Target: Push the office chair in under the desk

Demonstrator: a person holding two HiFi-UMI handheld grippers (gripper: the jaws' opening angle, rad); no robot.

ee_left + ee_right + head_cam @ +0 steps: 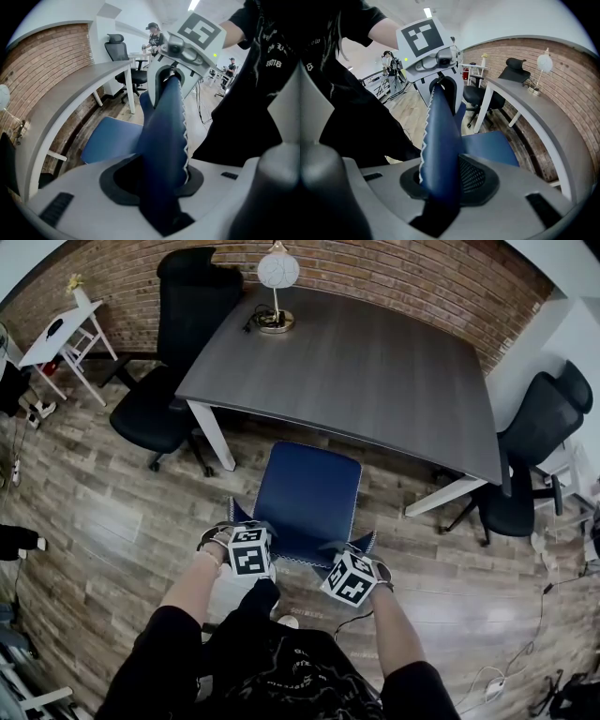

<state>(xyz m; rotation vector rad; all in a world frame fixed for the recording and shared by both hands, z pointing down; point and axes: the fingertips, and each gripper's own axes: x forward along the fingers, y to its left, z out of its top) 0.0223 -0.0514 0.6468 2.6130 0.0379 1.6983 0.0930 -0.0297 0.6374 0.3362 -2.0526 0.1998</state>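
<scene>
We see the blue office chair point(307, 486) at the centre of the head view, just below the near edge of the grey table point(375, 371). Its seat faces the table and its backrest point(302, 557) is turned to the person. The top edge of the backrest, the chair's long line here, runs left to right across the lower middle of the frame, dipping a little to the right. The left gripper point(249, 542) pinches that edge near its left corner, and the right gripper point(349, 570) pinches it near the right corner. In each gripper view the blue padded edge stands upright between the jaws, with the pads against it. The front of the seat meets the table's edge, but we cannot tell whether it is under the top. A lamp point(277, 282) stands at the table's far side. One black office chair point(178, 352) is at the upper left and another point(534, 442) at the right.
</scene>
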